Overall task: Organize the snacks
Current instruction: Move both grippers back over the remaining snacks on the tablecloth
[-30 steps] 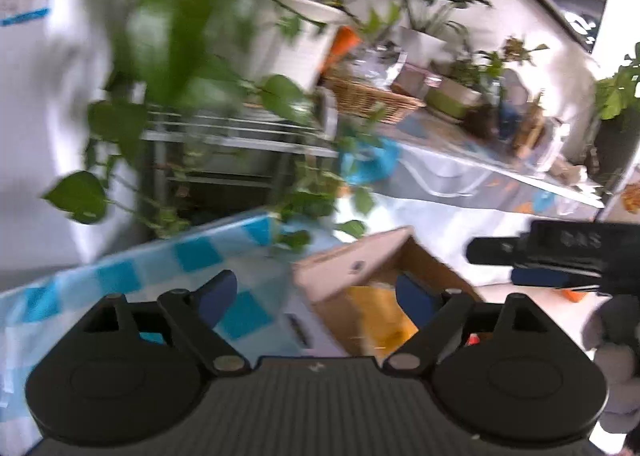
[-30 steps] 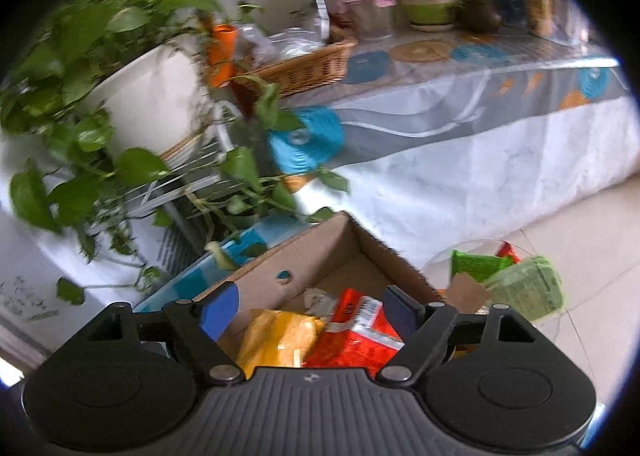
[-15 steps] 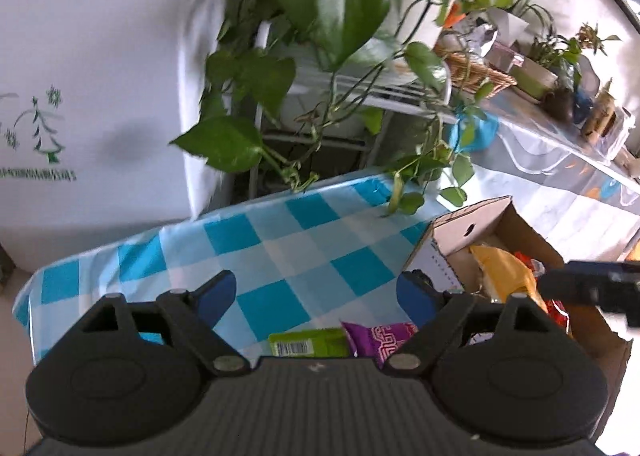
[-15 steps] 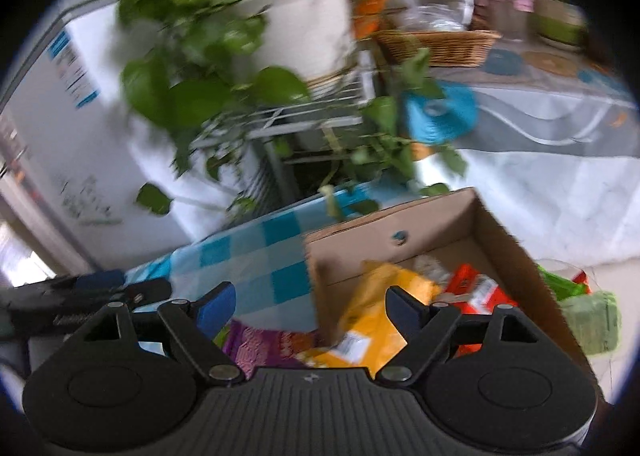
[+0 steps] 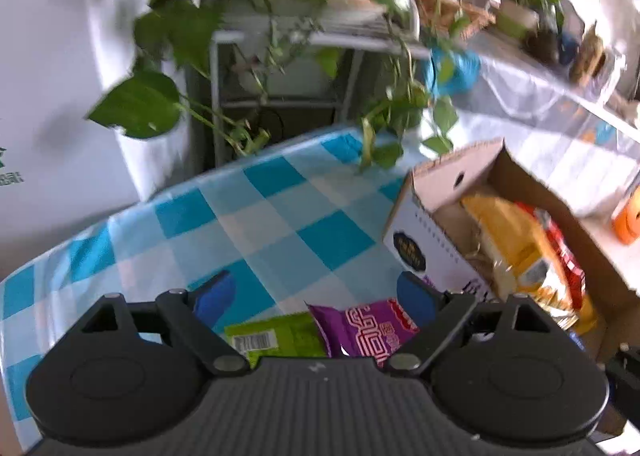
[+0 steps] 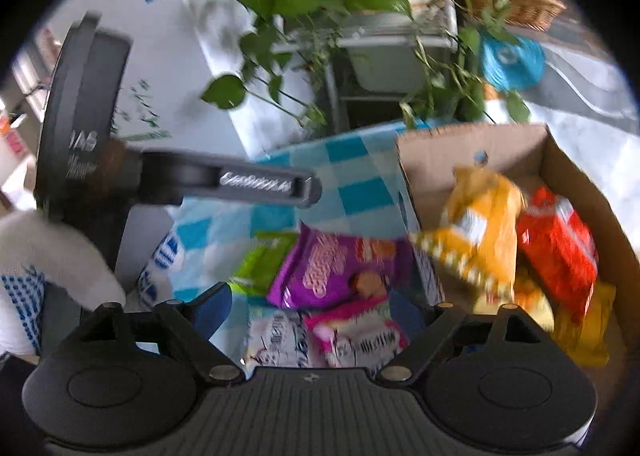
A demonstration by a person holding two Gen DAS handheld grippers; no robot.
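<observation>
Both grippers have swung down from the plants to the checked table (image 5: 276, 223). Left gripper (image 5: 316, 292) hangs released over a green packet (image 5: 276, 336) and purple packet (image 5: 368, 328). Right gripper (image 6: 308, 308) is opening, nothing pinched (snacks lie below). Cardboard box (image 6: 568, 159) holds yellow bag (image 6: 480, 223) and red bag (image 6: 556, 240).

matt cardboard box (image 5: 440, 183), glossy (foil) packets (image 6: 332, 268)
</observation>
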